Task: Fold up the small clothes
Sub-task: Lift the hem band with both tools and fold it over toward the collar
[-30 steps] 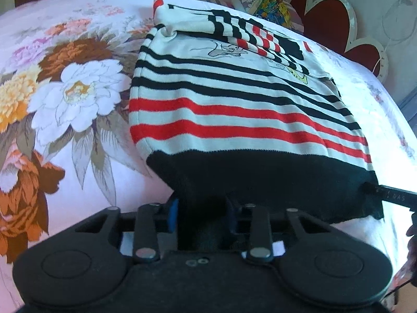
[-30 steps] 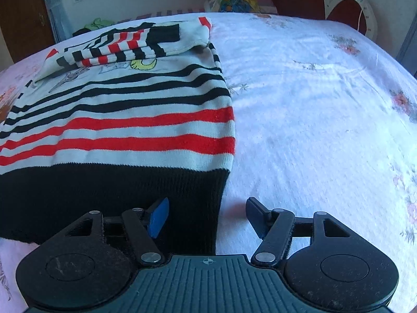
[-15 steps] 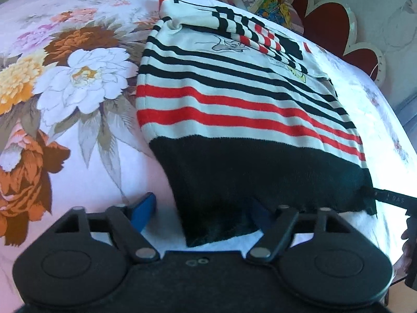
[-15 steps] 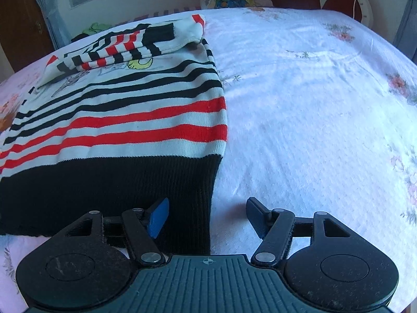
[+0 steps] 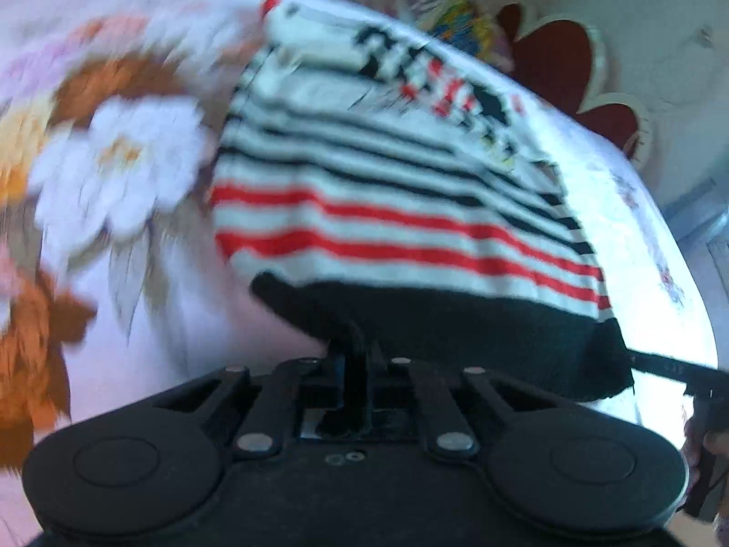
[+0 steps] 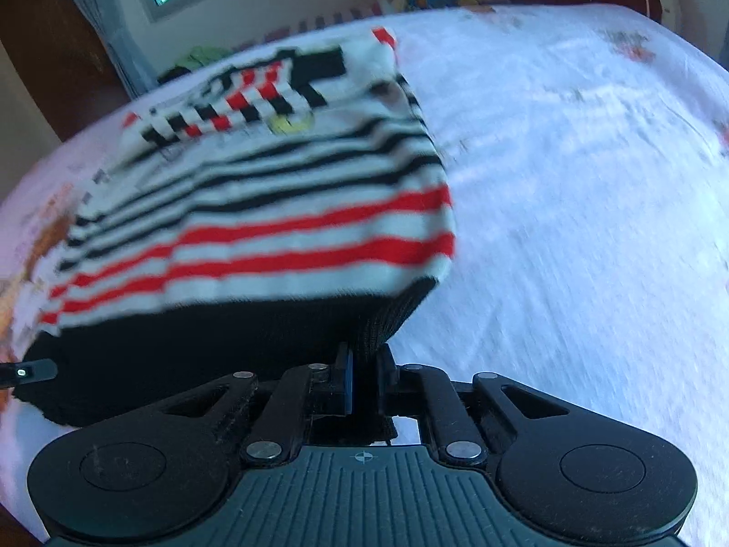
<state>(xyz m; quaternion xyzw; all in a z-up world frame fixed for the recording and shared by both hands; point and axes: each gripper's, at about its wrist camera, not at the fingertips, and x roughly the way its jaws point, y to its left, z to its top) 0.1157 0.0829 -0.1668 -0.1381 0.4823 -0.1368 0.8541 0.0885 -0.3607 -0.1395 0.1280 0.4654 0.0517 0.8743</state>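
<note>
One striped sweater (image 5: 401, 228) on the bed (image 6: 569, 182), two grippers: left gripper (image 5: 360, 360) and right gripper (image 6: 364, 364) have just snapped closed, fingers pinching its black hem at opposite corners

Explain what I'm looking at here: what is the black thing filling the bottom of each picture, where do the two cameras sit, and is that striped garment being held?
There is no robot arm. A person holds a two-finger tool in each hand, each with a camera looking forward along its fingers. One picture comes from the left gripper, the other from the right gripper; the black shapes at the bottom are the tools themselves. A small striped sweater lies on a bed with a floral sheet, its sleeves already folded across the chest. Both sets of jaws have just closed, each pinching a corner of the sweater's black hem. The pictures are blurred.
</note>
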